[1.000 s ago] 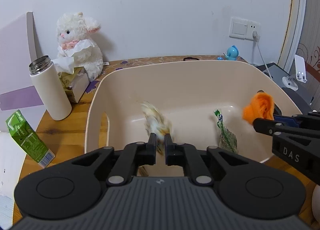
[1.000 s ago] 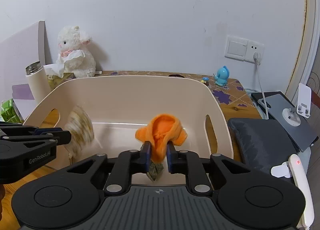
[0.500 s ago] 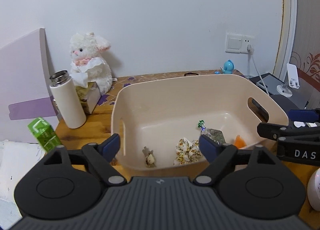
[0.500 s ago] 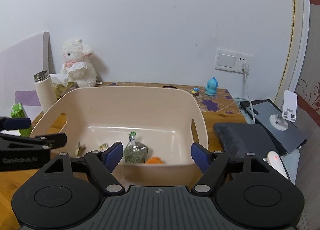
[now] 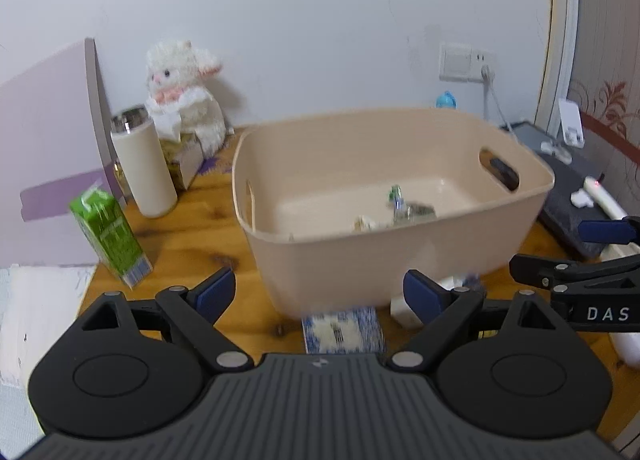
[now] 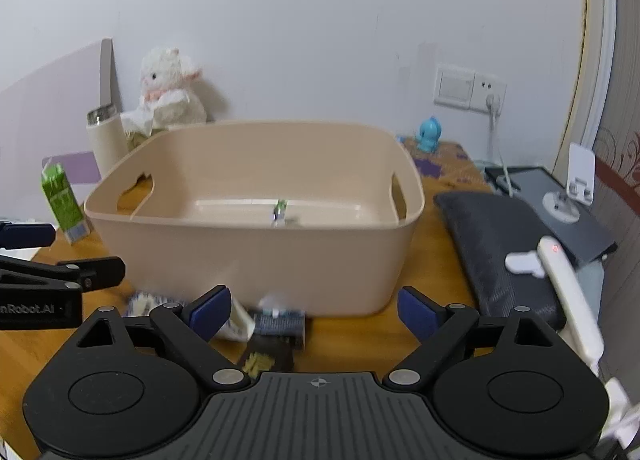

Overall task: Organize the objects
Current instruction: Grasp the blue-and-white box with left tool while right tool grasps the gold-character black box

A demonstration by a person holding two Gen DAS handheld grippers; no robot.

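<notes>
Both the left hand-held gripper [image 5: 316,292] and right hand-held gripper [image 6: 314,310] gape apart, empty, before the beige bin [image 5: 360,256], long axis crosswise on the table [image 5: 192,244]; only the left view shows the small packets [image 5: 404,214] lying inside.

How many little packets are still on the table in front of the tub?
3 that I can see: a blue-and-white packet, a white one and a dark one, all on the table before the beige tub. The grippers may hide more.

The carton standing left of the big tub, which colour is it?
The carton is bright green, with a blue and white base. The left wrist view shows it best.
</notes>
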